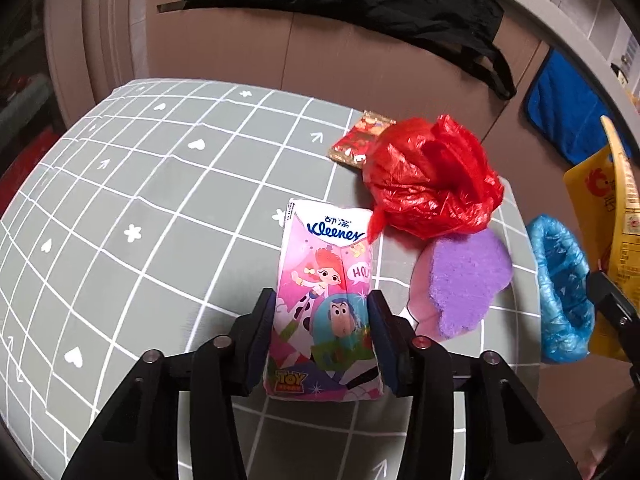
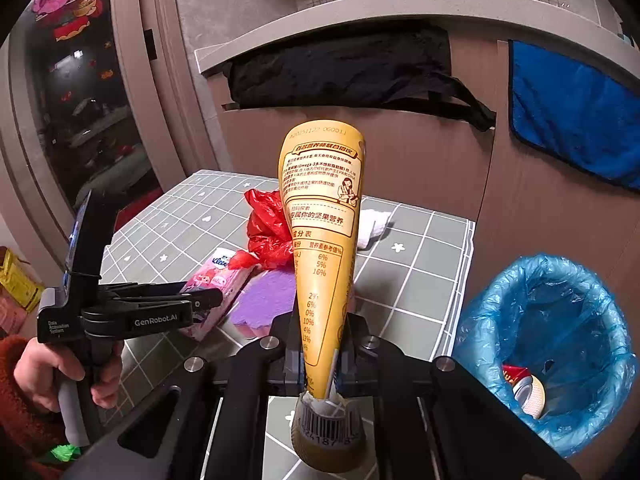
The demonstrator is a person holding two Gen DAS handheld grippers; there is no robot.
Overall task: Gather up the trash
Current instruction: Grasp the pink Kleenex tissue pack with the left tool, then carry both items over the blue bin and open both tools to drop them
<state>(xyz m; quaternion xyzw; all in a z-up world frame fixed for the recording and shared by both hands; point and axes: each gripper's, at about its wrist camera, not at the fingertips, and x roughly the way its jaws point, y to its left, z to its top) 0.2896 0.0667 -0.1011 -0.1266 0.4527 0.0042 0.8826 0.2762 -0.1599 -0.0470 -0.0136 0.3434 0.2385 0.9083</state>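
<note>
On the grey grid-patterned tablecloth point(image 1: 160, 200), the pink Kleenex tissue pack point(image 1: 326, 300) lies left of the purple sponge piece point(image 1: 464, 280). The crumpled red plastic bag point(image 1: 432, 180) sits behind both, the small red-gold wrapper point(image 1: 358, 140) behind it. The blue-lined waste bin point(image 2: 552, 344) stands right of the table.

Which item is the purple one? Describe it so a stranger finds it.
On the grey grid-patterned tablecloth, look near the edge by the blue-lined bin. Below the crumpled red plastic bag lies a flat purple sponge piece: the only purple, rough-textured, ragged-edged thing there.
</note>
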